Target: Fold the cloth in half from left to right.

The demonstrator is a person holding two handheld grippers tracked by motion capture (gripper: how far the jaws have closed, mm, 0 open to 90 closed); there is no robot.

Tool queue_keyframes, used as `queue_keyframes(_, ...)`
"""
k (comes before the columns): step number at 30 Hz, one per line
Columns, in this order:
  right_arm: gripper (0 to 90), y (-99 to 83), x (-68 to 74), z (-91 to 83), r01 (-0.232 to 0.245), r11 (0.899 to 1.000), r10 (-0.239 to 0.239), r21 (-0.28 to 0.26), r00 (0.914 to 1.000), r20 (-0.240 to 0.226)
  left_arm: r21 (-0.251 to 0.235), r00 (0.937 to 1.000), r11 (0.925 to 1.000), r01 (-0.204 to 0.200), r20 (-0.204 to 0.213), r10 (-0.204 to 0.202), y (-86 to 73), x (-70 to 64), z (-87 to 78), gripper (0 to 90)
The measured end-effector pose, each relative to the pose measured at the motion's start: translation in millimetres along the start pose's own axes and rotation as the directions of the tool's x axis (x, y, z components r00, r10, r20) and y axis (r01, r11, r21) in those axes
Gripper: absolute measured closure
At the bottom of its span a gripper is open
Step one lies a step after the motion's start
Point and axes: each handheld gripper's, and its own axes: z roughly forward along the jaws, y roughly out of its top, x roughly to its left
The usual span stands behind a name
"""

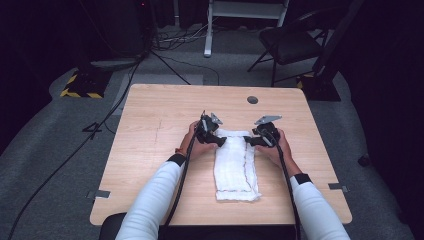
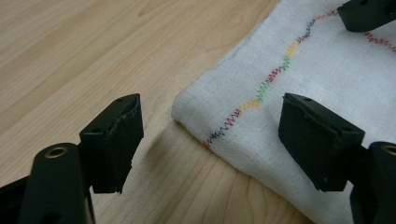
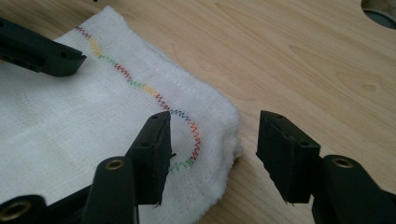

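Note:
A white folded cloth with a multicoloured zigzag stitch lies lengthwise in the middle of the wooden table. My left gripper is at the cloth's far left corner and my right gripper at its far right corner. In the left gripper view the left gripper is open, low over the wood, with the corner of the cloth between its jaws. In the right gripper view the right gripper is open around the rounded corner of the cloth. Each view shows the other gripper's jaw farther off.
A round cable hole sits in the table's far side, also seen as the cable hole. Beyond the table stand a folding chair and floor cables. Bare wood lies on both sides of the cloth.

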Motion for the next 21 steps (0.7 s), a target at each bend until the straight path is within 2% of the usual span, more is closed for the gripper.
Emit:
queue_keyframes(3, 44.2, 0.3, -0.7, 7.1, -0.008, 1.000, 0.008, 0.021, 0.9999, -0.010, -0.001, 0.9992, 0.9996, 0.027, 0.030, -0.027, -2.0, 2.1, 2.5, 21.5)
queue_keyframes(6, 44.6, 3.3, -3.5, 12.0, -0.017, 0.999, 0.018, 0.029, 0.9991, -0.037, -0.006, 0.9995, 1.0000, 0.005, 0.031, -0.005, -2.4, 2.5, 2.9, 21.8)
queue_keyframes(7, 44.6, 3.3, -3.5, 12.0, -0.017, 0.999, 0.018, 0.029, 0.9991, -0.037, -0.008, 0.9992, 0.9999, 0.012, 0.039, -0.011, -2.6, 2.8, 3.5, 21.8)
queue_keyframes(8, 45.0, 4.1, -6.2, 13.8, -0.038, 0.999, 0.040, 0.033, 0.9972, -0.063, -0.014, 0.9968, 0.9994, 0.033, 0.074, -0.032, -4.2, 6.2, 5.0, 22.9)
queue_keyframes(10, 45.9, 4.4, -6.5, 13.9, -0.035, 0.999, 0.037, 0.037, 0.9968, -0.071, -0.022, 0.9959, 0.9993, 0.031, 0.086, -0.029, -5.4, 7.6, 5.2, 22.7)
queue_keyframes(14, 62.6, 5.7, -5.8, 14.6, -0.012, 1.000, 0.015, 0.027, 0.9930, -0.117, -0.026, 0.9953, 0.9995, 0.017, 0.095, -0.015, -5.5, 8.5, 5.3, 23.1)
queue_keyframes(15, 66.8, 5.9, -5.3, 14.8, -0.013, 1.000, 0.017, 0.026, 0.9912, -0.131, -0.033, 0.9934, 0.9994, 0.005, 0.114, -0.002, -5.5, 8.4, 4.7, 26.0)
queue_keyframes(16, 72.4, 6.8, -4.2, 14.8, -0.007, 1.000, 0.011, 0.030, 0.9894, -0.145, -0.032, 0.9903, 0.9994, -0.009, 0.139, 0.013, -4.2, 6.9, 3.6, 37.3)
queue_keyframes(17, 72.4, 6.8, -4.2, 14.8, -0.007, 1.000, 0.011, 0.030, 0.9894, -0.145, -0.032, 0.9903, 0.9994, -0.009, 0.139, 0.013, -4.2, 6.9, 3.6, 41.7)
queue_keyframes(18, 74.7, 6.9, -3.9, 14.7, -0.005, 0.999, 0.010, 0.032, 0.9888, -0.149, -0.028, 0.9876, 0.9995, -0.015, 0.155, 0.019, -3.3, 6.6, 2.8, 41.7)
queue_keyframes(19, 78.6, 7.0, -3.2, 14.6, -0.006, 0.999, 0.011, 0.033, 0.9882, -0.153, -0.027, 0.9852, 0.9995, -0.019, 0.170, 0.023, -2.6, 6.3, 2.4, 49.8)
queue_keyframes(20, 81.9, 7.8, -0.7, 14.2, 0.012, 0.999, -0.007, 0.034, 0.9888, -0.149, -0.021, 0.9821, 0.9997, -0.014, 0.188, 0.018, -1.6, 7.2, 2.0, 61.3)
queue_keyframes(21, 82.8, 8.5, 0.8, 14.1, 0.021, 0.999, -0.016, 0.034, 0.9903, -0.138, -0.027, 0.9800, 0.9996, -0.004, 0.199, 0.010, -1.5, 8.0, 2.8, 66.4)
